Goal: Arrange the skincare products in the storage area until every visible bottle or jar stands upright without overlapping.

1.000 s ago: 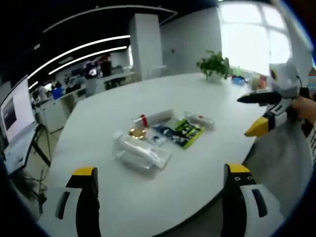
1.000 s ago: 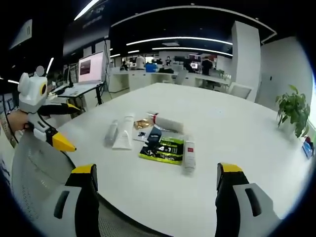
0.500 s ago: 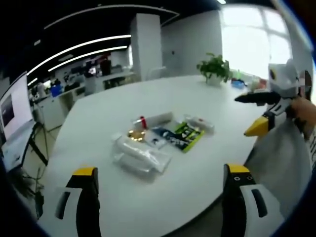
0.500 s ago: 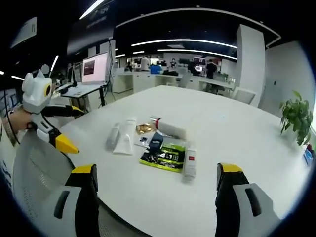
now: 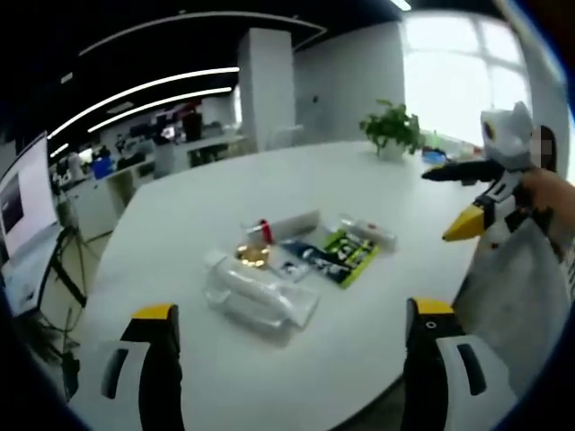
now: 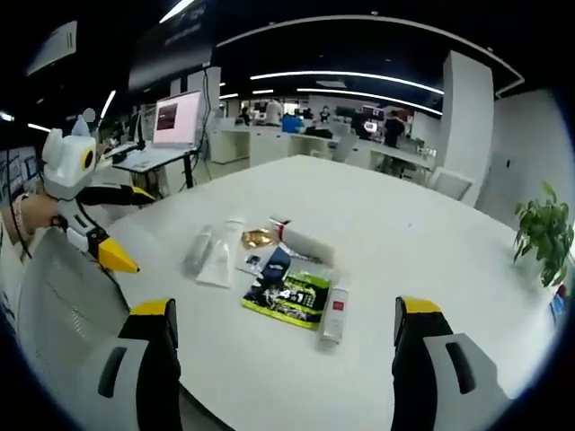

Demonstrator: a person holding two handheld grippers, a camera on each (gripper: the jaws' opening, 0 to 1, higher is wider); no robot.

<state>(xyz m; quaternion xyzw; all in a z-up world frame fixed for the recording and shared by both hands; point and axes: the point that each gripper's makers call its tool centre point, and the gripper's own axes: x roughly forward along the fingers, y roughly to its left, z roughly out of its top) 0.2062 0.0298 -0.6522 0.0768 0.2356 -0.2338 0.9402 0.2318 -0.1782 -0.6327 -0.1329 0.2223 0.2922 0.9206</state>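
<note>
Skincare tubes [image 6: 218, 254] and green sachet [image 6: 287, 297] lie flat, clustered mid-table.

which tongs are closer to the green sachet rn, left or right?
Hard to call; both tongs hover off the table edge. Right tongs look slightly nearer, facing the green sachet head-on. Left tongs have the clear tubes between them and it.
</note>
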